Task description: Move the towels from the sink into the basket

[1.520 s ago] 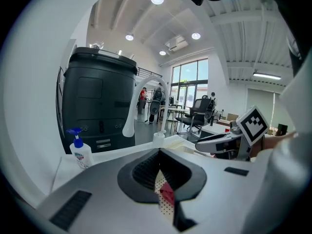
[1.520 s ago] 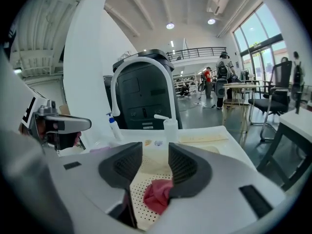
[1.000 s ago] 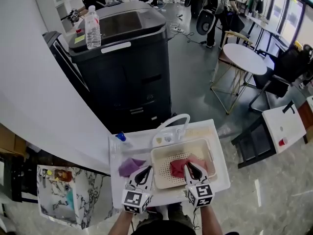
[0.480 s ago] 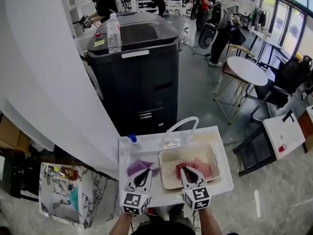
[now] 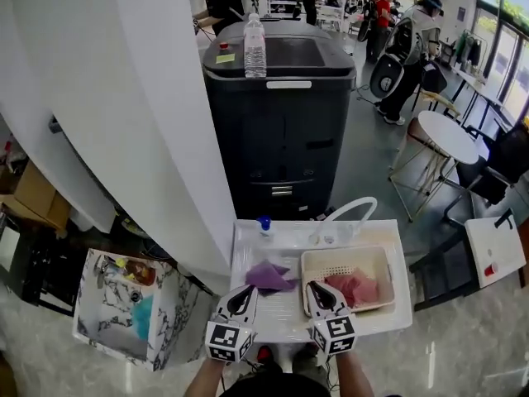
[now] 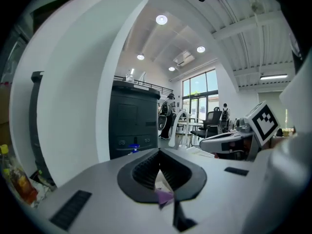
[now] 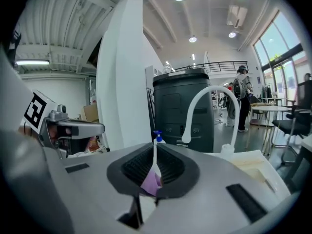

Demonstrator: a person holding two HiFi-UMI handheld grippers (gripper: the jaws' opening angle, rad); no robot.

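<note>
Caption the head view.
Pink cloth towels in a beige perforated basket; purple cloth towel beside it on the white sink.

left gripper [image 5: 246, 291]: jaws together, pointing forward and slightly down
right gripper [image 5: 315, 289]: jaws have just been closing, now together, nothing between them; alongside the left gripper, well apart

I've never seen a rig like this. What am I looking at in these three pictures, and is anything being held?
A person holds two hand grippers, no robot. The head view looks down from their head: left gripper, right gripper, a white sink, a purple towel on it, and a basket with pink towels. The other two pictures look along each gripper's jaws. Both pairs look shut, the right having just been closing; a purple scrap shows low between them, pinched or merely beneath I cannot tell.
</note>
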